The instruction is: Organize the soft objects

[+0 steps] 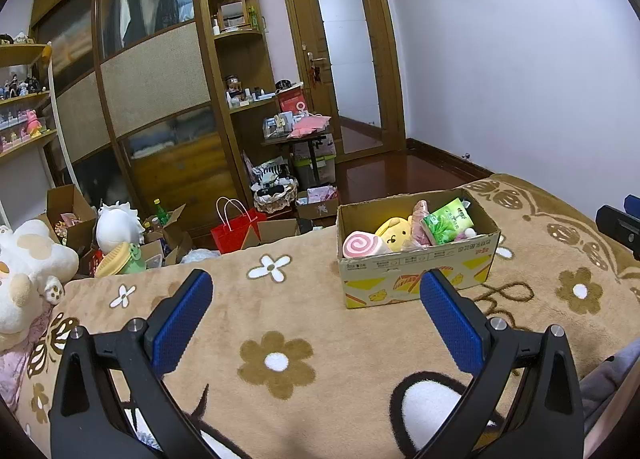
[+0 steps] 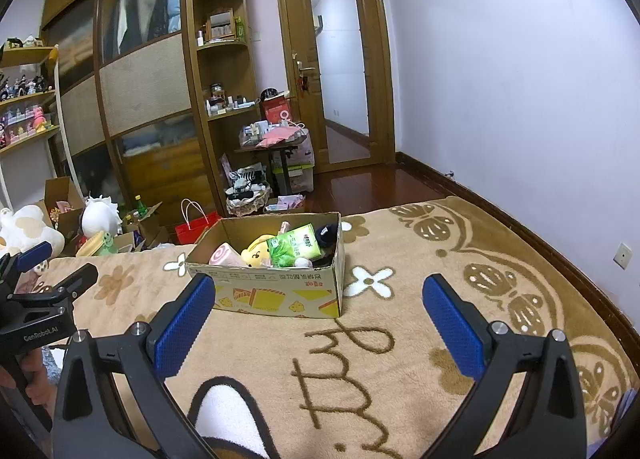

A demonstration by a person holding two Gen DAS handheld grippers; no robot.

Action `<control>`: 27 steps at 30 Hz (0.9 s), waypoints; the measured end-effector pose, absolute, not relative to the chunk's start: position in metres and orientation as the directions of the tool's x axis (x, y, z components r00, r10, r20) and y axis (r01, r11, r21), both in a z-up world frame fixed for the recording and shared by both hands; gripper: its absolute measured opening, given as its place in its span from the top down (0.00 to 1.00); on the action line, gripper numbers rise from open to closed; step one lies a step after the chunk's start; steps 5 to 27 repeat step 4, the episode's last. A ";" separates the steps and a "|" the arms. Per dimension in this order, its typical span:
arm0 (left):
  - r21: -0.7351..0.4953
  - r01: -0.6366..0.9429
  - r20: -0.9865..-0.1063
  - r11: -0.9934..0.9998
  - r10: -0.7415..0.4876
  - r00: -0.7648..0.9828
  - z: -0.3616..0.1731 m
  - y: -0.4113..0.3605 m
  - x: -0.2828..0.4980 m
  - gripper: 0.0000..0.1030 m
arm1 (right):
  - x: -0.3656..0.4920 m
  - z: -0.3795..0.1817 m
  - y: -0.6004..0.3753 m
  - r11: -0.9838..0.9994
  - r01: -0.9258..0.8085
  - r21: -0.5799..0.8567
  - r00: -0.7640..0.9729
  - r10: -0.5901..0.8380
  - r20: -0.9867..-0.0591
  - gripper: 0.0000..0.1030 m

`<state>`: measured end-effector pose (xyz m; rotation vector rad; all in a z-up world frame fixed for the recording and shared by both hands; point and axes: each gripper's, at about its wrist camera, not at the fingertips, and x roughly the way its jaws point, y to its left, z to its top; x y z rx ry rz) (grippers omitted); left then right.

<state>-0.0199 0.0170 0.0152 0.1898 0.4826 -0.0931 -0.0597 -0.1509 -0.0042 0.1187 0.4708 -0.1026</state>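
Observation:
A cardboard box (image 1: 416, 275) (image 2: 276, 295) stands on the tan flowered blanket (image 1: 304, 323) (image 2: 400, 339). In it lie a pink swirl roll plush (image 1: 362, 245) (image 2: 225, 255), a yellow plush (image 1: 396, 233) (image 2: 258, 251), a green tissue pack (image 1: 448, 221) (image 2: 294, 245) and a dark soft item (image 2: 326, 233). My left gripper (image 1: 316, 291) is open and empty, above the blanket in front of the box. My right gripper (image 2: 318, 295) is open and empty, also short of the box. The left gripper also shows in the right wrist view (image 2: 52, 271).
A white and tan plush (image 1: 24, 271) (image 2: 24, 229) lies at the blanket's left edge. Beyond the bed are open boxes with toys (image 1: 120, 235), a red bag (image 1: 236, 229), a wardrobe (image 1: 152, 99), a cluttered small table (image 1: 300, 131) and a door (image 1: 344, 59).

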 end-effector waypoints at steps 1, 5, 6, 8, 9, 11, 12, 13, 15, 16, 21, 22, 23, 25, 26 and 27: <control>0.159 0.134 -0.470 0.978 -0.045 0.881 0.015 0.017 -0.020 0.00 | -0.059 -0.004 -0.150 0.988 0.126 0.092 0.886 -0.070 -0.458 0.00; 0.160 0.137 -0.473 0.978 -0.046 0.880 0.014 0.017 -0.020 0.01 | -0.059 -0.004 -0.150 0.988 0.126 0.092 0.886 -0.070 -0.459 0.00; 0.160 0.137 -0.473 0.978 -0.046 0.880 0.014 0.017 -0.020 0.01 | -0.059 -0.004 -0.150 0.988 0.126 0.092 0.886 -0.070 -0.459 0.00; 0.160 0.137 -0.473 0.978 -0.046 0.880 0.014 0.017 -0.020 0.01 | -0.059 -0.004 -0.150 0.988 0.126 0.092 0.886 -0.070 -0.459 0.00; 0.160 0.137 -0.473 0.978 -0.046 0.880 0.014 0.017 -0.020 0.01 | -0.059 -0.004 -0.150 0.988 0.126 0.092 0.886 -0.070 -0.459 0.00; 0.160 0.137 -0.473 0.978 -0.046 0.880 0.014 0.017 -0.020 0.01 | -0.059 -0.004 -0.150 0.988 0.126 0.092 0.886 -0.070 -0.459 0.00; 0.160 0.137 -0.473 0.978 -0.046 0.880 0.014 0.017 -0.020 0.01 | -0.059 -0.004 -0.150 0.988 0.126 0.092 0.886 -0.070 -0.459 0.00; 0.160 0.137 -0.473 0.978 -0.046 0.880 0.014 0.017 -0.020 0.01 | -0.059 -0.004 -0.150 0.988 0.126 0.092 0.886 -0.070 -0.459 0.00; 0.160 0.137 -0.473 0.978 -0.046 0.880 0.014 0.017 -0.020 0.01 | -0.059 -0.004 -0.150 0.988 0.126 0.092 0.886 -0.070 -0.459 0.00; 0.160 0.137 -0.473 0.978 -0.046 0.880 0.014 0.017 -0.020 0.01 | -0.059 -0.004 -0.150 0.988 0.126 0.092 0.886 -0.070 -0.459 0.00; 0.160 0.137 -0.473 0.978 -0.046 0.880 0.014 0.017 -0.020 0.01 | -0.059 -0.004 -0.150 0.988 0.126 0.092 0.886 -0.070 -0.459 0.00; 0.160 0.137 -0.473 0.978 -0.046 0.880 0.014 0.017 -0.020 0.01 | -0.059 -0.004 -0.150 0.988 0.126 0.092 0.886 -0.070 -0.459 0.00; 0.160 0.137 -0.473 0.978 -0.046 0.880 0.014 0.017 -0.020 0.01 | -0.059 -0.004 -0.150 0.988 0.126 0.092 0.886 -0.070 -0.459 0.00; 0.160 0.137 -0.473 0.978 -0.046 0.880 0.014 0.017 -0.020 0.01 | -0.059 -0.004 -0.150 0.988 0.126 0.092 0.886 -0.070 -0.459 0.00; 0.160 0.137 -0.473 0.978 -0.046 0.880 0.014 0.017 -0.020 0.01 | -0.059 -0.004 -0.150 0.988 0.126 0.092 0.886 -0.070 -0.459 0.00; 0.160 0.137 -0.473 0.978 -0.046 0.880 0.014 0.017 -0.020 0.01 | -0.059 -0.004 -0.150 0.988 0.126 0.092 0.886 -0.070 -0.459 0.00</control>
